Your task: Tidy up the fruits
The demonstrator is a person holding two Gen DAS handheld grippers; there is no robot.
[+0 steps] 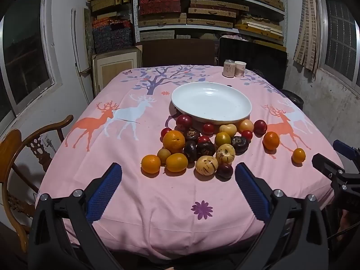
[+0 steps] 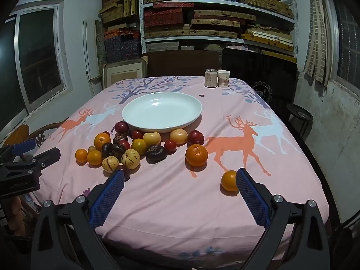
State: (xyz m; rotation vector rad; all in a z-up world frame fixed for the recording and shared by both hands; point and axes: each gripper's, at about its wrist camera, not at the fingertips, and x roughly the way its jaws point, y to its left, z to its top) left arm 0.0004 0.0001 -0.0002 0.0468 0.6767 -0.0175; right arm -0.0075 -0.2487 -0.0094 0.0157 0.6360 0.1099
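A pile of mixed fruit [image 1: 202, 144] lies on the pink tablecloth in front of an empty white plate [image 1: 211, 103]; it holds oranges, red plums, dark purple fruits and pale striped melons. Two oranges sit apart on the right: a larger one [image 2: 196, 155] and a small one [image 2: 229, 180]. My left gripper [image 1: 177, 171] is open and empty, just short of the pile. My right gripper [image 2: 180, 175] is open and empty, its right finger next to the small orange. The plate also shows in the right wrist view [image 2: 162, 110].
A can [image 2: 210, 78] and a paper cup [image 2: 223, 78] stand at the table's far edge. A wooden chair [image 1: 20, 157] is at the left of the table. Shelves of boxes [image 1: 202, 11] fill the back wall. A dark stool [image 2: 299, 114] stands right.
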